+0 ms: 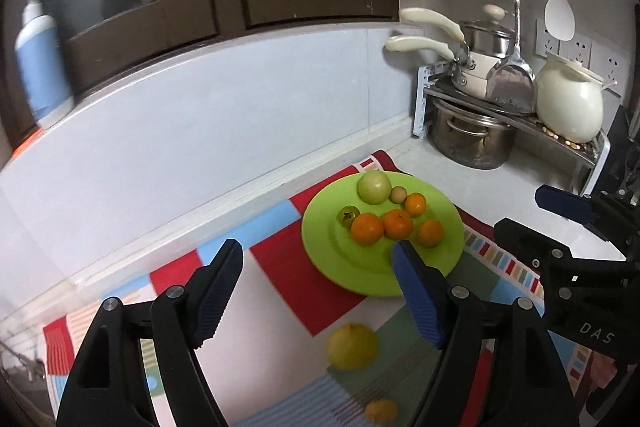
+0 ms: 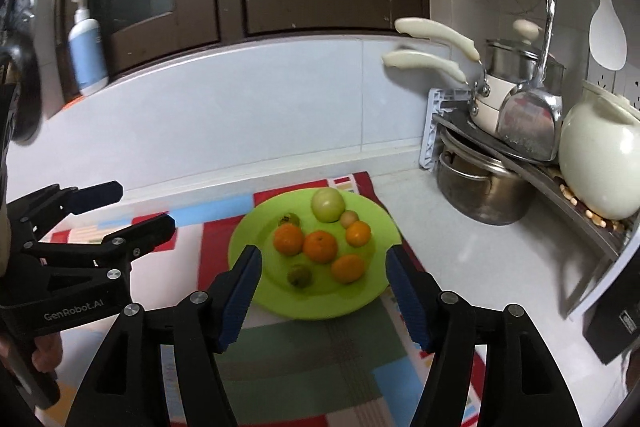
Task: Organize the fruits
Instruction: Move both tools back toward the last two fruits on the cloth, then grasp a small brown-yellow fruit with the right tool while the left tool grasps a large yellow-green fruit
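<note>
while round fruits fill it, the green plate (image 2: 372, 301) lies flat.

The plate (image 2: 372, 301) rests on the mat (image 2: 312, 347), which lies on the counter (image 2: 460, 247) before the back wall. 4 oranges (image 2: 320, 246) sit grouped at the plate's centre; the apple (image 2: 328, 205) sits behind them. Right of the mat, a rack (image 2: 592, 227) holds pans (image 2: 492, 103) above and a pot (image 2: 480, 195) beneath. In the left wrist view, a pear (image 1: 352, 345) lies on the mat nearer than the plate.
</note>
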{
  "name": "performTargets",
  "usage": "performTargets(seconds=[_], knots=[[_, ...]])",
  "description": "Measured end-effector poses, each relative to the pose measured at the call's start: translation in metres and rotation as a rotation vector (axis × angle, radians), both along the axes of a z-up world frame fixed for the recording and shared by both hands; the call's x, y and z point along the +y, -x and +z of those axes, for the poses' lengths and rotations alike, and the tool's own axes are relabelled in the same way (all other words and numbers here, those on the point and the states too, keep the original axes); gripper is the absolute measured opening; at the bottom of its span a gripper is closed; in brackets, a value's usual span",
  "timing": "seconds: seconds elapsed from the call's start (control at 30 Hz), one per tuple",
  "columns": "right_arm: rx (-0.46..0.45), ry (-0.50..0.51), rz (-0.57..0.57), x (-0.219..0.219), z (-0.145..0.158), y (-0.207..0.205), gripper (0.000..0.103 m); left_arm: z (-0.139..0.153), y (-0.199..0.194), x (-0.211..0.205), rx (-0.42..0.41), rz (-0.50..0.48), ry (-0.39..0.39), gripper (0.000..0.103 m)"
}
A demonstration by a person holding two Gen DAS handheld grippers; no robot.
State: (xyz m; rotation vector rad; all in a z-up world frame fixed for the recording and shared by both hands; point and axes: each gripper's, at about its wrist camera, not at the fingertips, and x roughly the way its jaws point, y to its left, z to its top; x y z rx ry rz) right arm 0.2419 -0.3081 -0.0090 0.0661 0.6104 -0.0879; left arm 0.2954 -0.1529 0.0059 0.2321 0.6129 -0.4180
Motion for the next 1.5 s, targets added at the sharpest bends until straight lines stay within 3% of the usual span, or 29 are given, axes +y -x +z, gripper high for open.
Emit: performTargets(seconds=[0.67,1.3,1.5], knots=[[0.013,0.010,0.039,0.099,-0.006,0.049,0.065,-0.006,0.050,0.106,-0.028,0.011,-0.035,0.086],[0.240,-0.025,0.019,0.133,-0.076,0.037,0.065,-0.081,0.038,0.116,0.117,-0.047,-0.118,0.086],[0.314,-0.039,0.018,0.133,-0.095,0.025,0.055,-0.100,0.029,0.113,0.186,-0.060,-0.113,0.086]])
